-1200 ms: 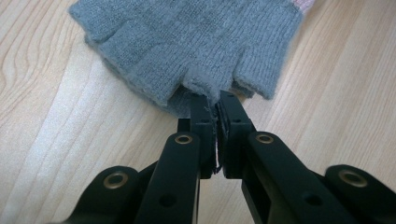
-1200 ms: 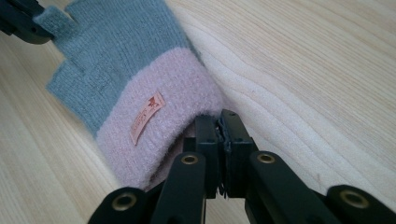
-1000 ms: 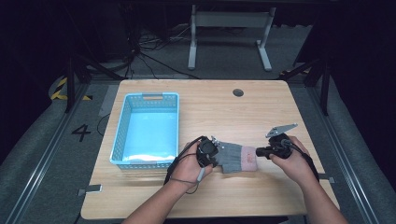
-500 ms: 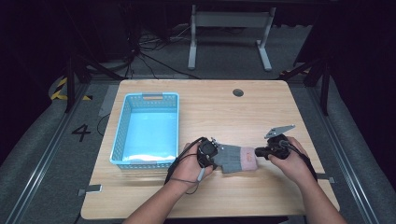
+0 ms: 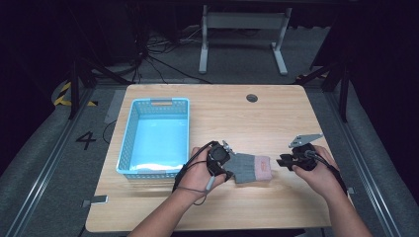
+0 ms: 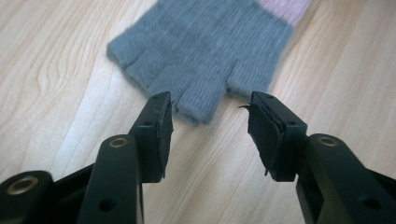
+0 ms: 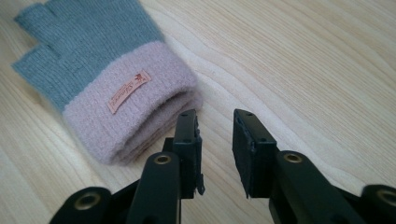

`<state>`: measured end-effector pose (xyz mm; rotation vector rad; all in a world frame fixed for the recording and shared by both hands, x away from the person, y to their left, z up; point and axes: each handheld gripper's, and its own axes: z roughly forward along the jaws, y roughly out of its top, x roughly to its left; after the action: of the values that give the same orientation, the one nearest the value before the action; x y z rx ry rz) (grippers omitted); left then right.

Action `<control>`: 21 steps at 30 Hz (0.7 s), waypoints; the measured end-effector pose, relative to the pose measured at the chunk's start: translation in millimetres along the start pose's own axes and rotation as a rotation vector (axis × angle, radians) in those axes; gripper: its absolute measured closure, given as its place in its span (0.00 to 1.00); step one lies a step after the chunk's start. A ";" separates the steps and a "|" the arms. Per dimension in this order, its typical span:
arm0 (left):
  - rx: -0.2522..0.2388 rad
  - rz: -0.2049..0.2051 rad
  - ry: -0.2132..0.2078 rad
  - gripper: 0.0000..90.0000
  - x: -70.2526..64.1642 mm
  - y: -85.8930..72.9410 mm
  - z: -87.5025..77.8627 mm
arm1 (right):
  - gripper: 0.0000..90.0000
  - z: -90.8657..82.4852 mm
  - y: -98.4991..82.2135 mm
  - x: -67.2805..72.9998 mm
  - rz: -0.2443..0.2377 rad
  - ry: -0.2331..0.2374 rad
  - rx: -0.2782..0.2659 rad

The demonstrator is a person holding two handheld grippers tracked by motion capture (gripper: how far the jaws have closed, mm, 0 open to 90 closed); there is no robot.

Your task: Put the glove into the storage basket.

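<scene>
Wooden table [image 5: 276, 113], grey glove [image 6: 201, 46] lying flat, both grippers' fingers just opening, holding nothing

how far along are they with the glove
Done: the glove lies flat on the table. In hand: the left gripper and right gripper have just been opening, with nothing between their fingers. Left: possibly moving it into the blue basket.

Lab recording bay: tabletop [image 5: 276, 113] on dark carpet, floor rails [image 5: 47, 163], loose cables [image 5: 163, 59], numbered floor marking [image 5: 86, 140].
</scene>
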<state>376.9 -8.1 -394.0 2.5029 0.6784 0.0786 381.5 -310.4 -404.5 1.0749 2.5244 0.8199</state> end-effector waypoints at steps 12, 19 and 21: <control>-0.032 0.025 -0.017 0.52 -6.4 13.7 -5.0 | 0.72 -11.0 -3.4 0.5 0.031 0.031 -0.007; -0.039 0.023 -0.052 0.45 -5.4 32.9 12.9 | 0.71 -20.0 -8.8 -6.4 0.063 0.028 -0.024; -0.035 0.021 -0.051 0.43 -4.4 36.6 22.2 | 0.70 -21.1 -9.5 -6.8 0.071 0.029 -0.028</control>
<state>393.8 -47.7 -393.7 2.4700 0.6239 0.0336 371.2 -329.0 -393.0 1.1572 2.5041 0.8931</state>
